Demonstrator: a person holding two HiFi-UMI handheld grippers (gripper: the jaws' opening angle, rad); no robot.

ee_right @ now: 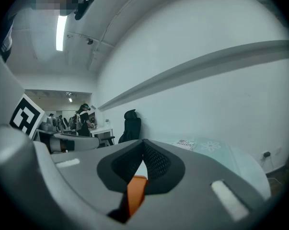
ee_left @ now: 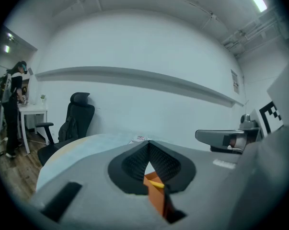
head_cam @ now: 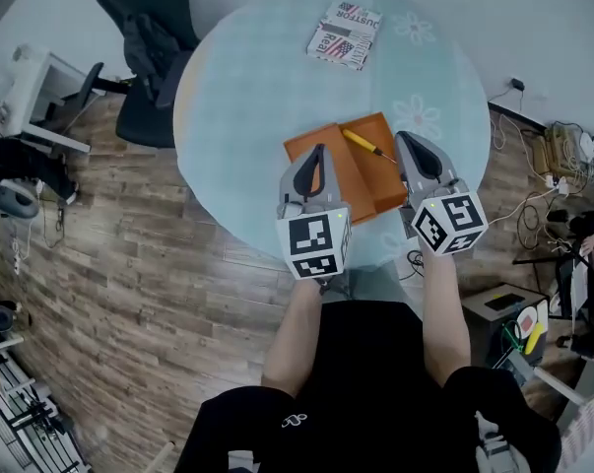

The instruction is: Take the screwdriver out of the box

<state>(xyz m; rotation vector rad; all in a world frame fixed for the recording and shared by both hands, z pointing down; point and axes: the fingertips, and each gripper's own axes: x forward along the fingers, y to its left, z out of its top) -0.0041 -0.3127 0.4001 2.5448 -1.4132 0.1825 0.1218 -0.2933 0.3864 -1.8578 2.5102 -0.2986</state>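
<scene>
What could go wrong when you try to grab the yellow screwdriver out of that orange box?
1. Both the left gripper and right gripper are shut; unless one opens, it may only shove the thin yellow-handled screwdriver around.
2. The shallow orange box just lies on the blue tablecloth, so a bump might slide it.

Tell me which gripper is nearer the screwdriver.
The right gripper. The tip of the screwdriver lies close beside it in the orange box, while the left gripper hangs by the box's opposite side.
</scene>
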